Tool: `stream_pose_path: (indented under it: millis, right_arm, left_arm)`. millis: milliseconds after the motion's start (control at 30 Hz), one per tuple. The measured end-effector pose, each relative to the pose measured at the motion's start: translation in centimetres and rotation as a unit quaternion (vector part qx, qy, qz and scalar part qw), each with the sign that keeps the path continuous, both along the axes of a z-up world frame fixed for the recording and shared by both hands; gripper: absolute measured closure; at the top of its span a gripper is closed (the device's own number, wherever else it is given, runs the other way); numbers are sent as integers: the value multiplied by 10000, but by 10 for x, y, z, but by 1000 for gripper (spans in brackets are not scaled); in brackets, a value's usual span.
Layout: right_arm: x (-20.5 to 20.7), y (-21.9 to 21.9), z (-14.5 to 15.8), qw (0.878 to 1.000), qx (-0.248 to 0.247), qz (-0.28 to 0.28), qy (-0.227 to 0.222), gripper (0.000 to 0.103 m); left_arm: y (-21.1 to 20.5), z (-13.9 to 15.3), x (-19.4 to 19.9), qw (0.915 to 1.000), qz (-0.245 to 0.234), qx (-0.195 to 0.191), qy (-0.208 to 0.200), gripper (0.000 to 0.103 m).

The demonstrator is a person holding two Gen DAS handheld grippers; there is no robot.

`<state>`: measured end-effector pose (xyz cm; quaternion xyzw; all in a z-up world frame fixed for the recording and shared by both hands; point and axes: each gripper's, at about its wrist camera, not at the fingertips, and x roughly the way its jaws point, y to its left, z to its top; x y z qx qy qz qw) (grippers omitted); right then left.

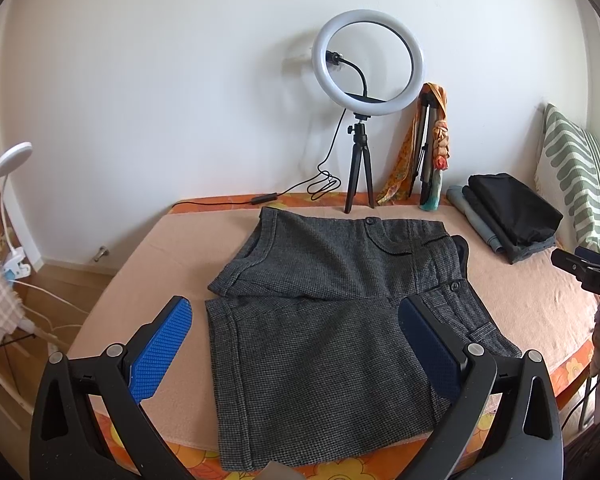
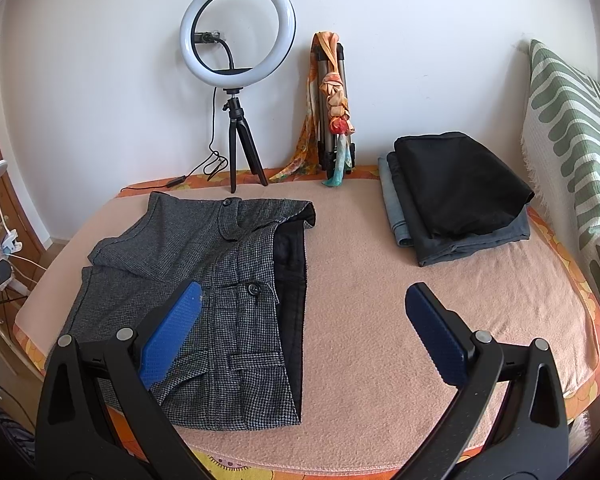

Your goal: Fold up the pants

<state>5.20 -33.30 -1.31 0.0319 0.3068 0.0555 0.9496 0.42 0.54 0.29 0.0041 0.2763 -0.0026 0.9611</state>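
At the far left, beside the bed, a white gooseneck clip lamp with a round flat head stands over white cables. Next comes the bed itself, covered by a peach fleece blanket with a soft nap, laid over an orange flower-print sheet that shows along the edges. On the left half of that blanket lie the grey houndstooth wool pants, folded into a thick, roughly rectangular bundle; their weave is coarse and speckled, a black smooth lining shows along the right edge, and dark round buttons sit on the pocket flaps. The left claw hovers above the bundle, released, its blue knurled pads spread wide with nothing between them. Behind the pants, against the white wall, a white ring light on a small black tripod stands upright, and just right of it a folded metal tripod draped with an orange patterned scarf leans on the wall. The right claw is likewise released, over bare blanket right of the pants. Further right sits a stack of folded black and grey-blue garments, and last a green-and-white wavy-striped woven pillow.
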Motion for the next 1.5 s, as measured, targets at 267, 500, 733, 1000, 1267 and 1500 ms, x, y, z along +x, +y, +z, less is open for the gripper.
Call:
stream_pose_path:
  millis: [267,500,733,1000,1267,1500]
  right_arm:
    - [0,0,0,10000,-2,1,-3,0]
    - [-1,0,0,10000,-1,0,-1,0]
    - [0,1,1,10000,0,-8,-10,0]
    - [-1,0,0,10000,-5,3,-7,0]
    - [-1,0,0,10000,2,4,-10,0]
    - [0,0,0,10000,6,2,-11,0]
  left_arm:
    - [-1,0,-1,10000,8,24,9,0]
    - [-2,1,-2,10000,24,38,-12,0]
    - [-4,0,-2,10000,25,55,-18,0]
    - [-5,0,-4,10000,31,59,-33,0]
    - [-6,1,-4,10000,34,64,-40,0]
    - [-6,1,-5,10000,34,64,-38,0]
